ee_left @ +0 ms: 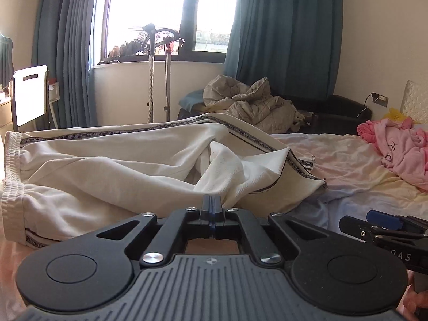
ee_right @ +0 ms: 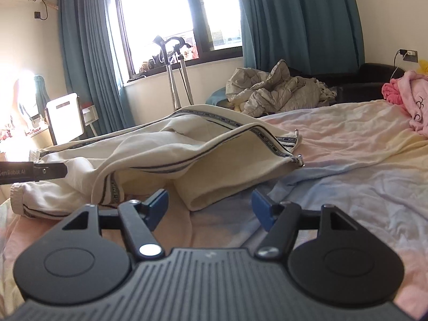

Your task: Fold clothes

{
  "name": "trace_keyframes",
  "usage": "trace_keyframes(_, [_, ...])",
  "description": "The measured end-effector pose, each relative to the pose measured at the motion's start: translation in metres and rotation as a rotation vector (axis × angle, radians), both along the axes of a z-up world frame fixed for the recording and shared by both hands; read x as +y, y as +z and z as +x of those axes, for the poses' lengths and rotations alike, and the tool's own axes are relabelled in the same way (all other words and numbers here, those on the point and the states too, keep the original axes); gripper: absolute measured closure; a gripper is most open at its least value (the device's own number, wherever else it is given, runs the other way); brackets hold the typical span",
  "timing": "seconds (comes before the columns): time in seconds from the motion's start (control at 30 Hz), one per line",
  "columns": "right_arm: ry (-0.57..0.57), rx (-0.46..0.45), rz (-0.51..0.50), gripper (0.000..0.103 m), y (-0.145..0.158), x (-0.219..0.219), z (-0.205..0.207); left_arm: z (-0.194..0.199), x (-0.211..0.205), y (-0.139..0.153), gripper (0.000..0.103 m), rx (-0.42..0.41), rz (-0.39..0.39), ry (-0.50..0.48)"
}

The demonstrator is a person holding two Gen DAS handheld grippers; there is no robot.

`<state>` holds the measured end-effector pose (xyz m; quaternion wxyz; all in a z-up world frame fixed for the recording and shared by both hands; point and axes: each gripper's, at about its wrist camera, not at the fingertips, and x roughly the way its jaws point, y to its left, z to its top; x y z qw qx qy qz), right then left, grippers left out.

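Left wrist view: the left gripper (ee_left: 211, 203) is clenched on a fold of the cream white trousers with printed side tape (ee_left: 107, 157), spread across the pastel bed sheet (ee_left: 347, 165); bare sheet lies to their right, before a pink crumpled garment (ee_left: 401, 147).

Right wrist view: the right gripper (ee_right: 210, 204) stands released over bare sheet, the trousers' hem edge (ee_right: 291, 157) beyond it.

bed (ee_right: 347, 160) with trousers (ee_right: 187, 144), pink garment (ee_right: 412, 99)
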<state>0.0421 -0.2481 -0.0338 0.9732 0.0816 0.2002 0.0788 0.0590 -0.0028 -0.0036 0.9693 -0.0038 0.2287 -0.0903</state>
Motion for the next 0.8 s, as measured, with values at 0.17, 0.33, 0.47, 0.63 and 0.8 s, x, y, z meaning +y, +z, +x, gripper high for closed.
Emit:
trace_keyframes(0.17, [0.072, 0.024, -0.038, 0.034, -0.007, 0.023, -0.008, 0.001, 0.019, -0.023, 0.103, 0.054, -0.035, 0.07])
trace_keyframes(0.33, [0.057, 0.025, -0.041, 0.034, -0.009, 0.024, -0.005, 0.006, 0.026, -0.036, 0.101, 0.088, -0.045, 0.108])
trace_keyframes(0.47, [0.03, 0.039, 0.003, 0.033, -0.013, 0.014, 0.002, 0.005, 0.021, -0.043, 0.084, 0.109, -0.028, 0.108])
trace_keyframes(0.63, [-0.006, 0.142, 0.282, 0.033, -0.018, -0.017, 0.034, 0.008, 0.029, -0.044, 0.048, 0.103, -0.097, 0.119])
trace_keyframes(0.8, [-0.019, 0.171, 0.471, 0.033, -0.012, -0.036, 0.102, 0.024, 0.044, -0.052, 0.048, 0.131, -0.174, 0.156])
